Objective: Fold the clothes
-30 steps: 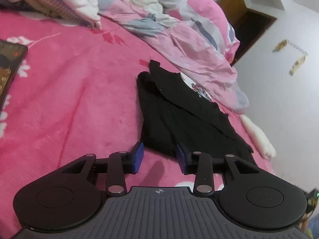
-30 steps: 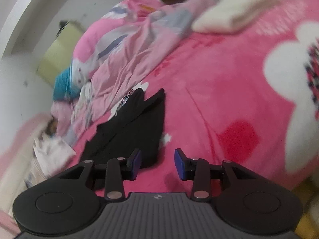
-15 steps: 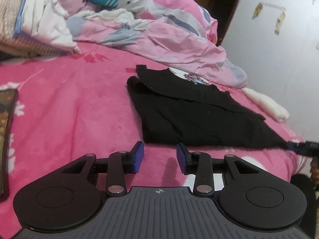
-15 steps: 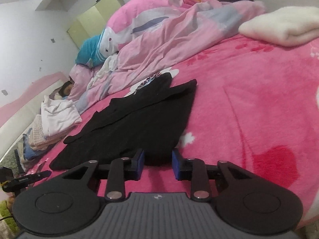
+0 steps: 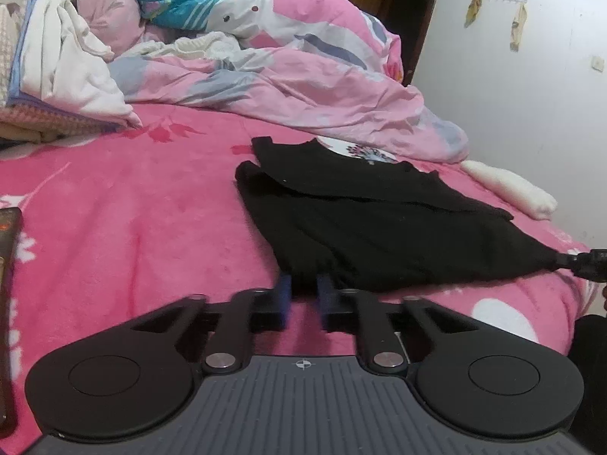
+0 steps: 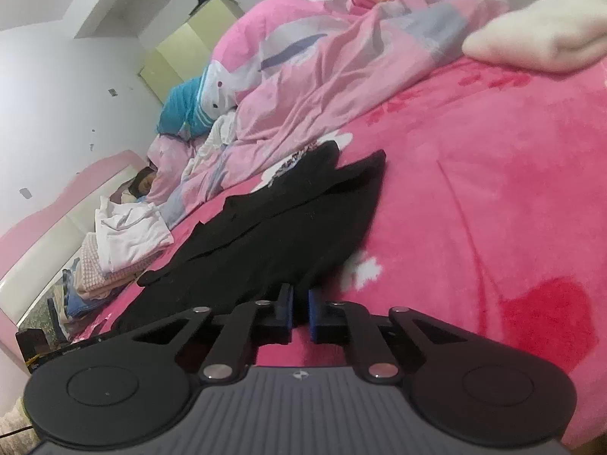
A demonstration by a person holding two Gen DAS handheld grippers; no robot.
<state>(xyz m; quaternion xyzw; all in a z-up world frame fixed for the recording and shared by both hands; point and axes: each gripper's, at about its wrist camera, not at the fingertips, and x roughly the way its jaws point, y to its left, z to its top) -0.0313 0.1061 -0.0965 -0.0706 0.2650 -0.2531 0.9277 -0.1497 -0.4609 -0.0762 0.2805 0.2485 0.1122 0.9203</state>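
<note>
A: Left wrist view first. Where lying, and why?

B: Lying spread flat on the pink fleece bedspread with white flowers, the black knit garment, just short of the crumpled pink quilt. Probably being kept flat so that a fold can land cleanly. Already carrying one layer doubled over along the far side.

A: And the left gripper?

B: Sitting at the near left corner, blue pads close together with cloth reaching the tips. Blurred, so cannot tell whether biting or just about to.

A: The other corner?

B: Being drawn out to a point by the right gripper, clamped on it at the frame's right edge.

A: Which way pointing, then?

B: Running left to right along the near edge, corner to corner. Seemingly the long axis. Far corners pointing away toward the quilt.

A: Right wrist view?

B: Showing the right gripper with pads nearly together, pinching the black hem. Garment stretching away leftward toward the stack of folded clothes. Likely gripping both near corners for lifting that edge together.
</note>
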